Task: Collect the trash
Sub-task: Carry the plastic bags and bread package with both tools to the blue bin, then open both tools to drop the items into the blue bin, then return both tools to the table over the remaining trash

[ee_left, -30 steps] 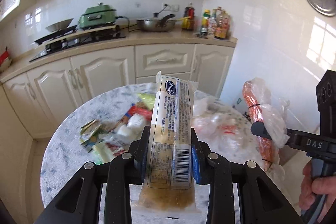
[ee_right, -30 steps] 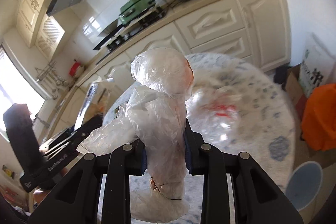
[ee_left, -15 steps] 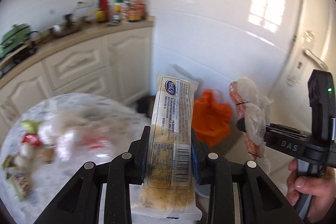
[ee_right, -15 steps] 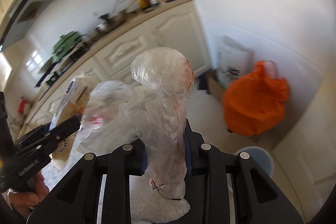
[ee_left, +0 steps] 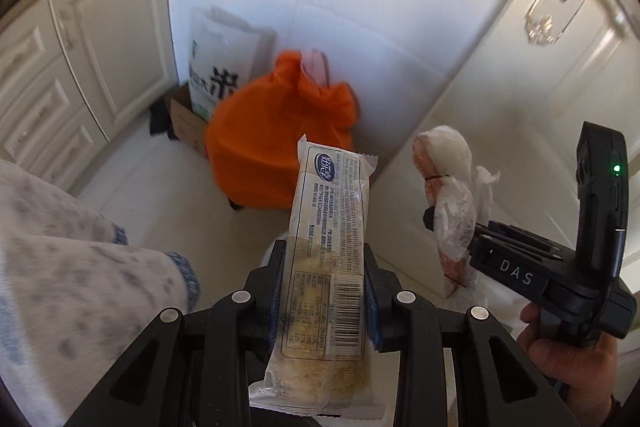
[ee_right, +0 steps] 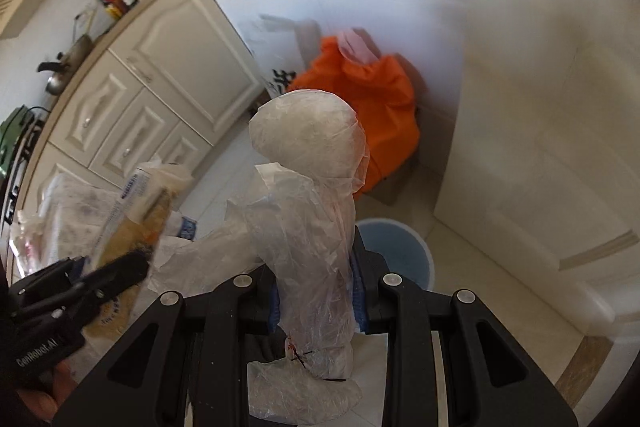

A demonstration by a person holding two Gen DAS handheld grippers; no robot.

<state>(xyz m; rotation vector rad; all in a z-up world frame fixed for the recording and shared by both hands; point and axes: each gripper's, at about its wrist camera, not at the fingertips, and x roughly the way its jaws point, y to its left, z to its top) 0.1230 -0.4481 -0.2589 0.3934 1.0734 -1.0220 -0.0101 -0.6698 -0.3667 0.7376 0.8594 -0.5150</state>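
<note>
Now, from your left wrist, your left tool (ee_left: 324, 291) tips steeply toward the floor, its pads pinched on a long printed snack wrapper (ee_left: 328, 247) that stands up between them. At the right edge your right hand (ee_left: 568, 351) grips the other tool's handle, with a crumpled clear plastic bag (ee_left: 452, 203) sticking out of it. An orange bag (ee_left: 276, 143) sits on the floor against the wall ahead, and the patterned table (ee_left: 60, 267) edge lies at lower left. From your right wrist, your right tool (ee_right: 316, 303) also angles down, clamped on that plastic bag, above a pale blue bin (ee_right: 400, 251) on the floor.
</note>
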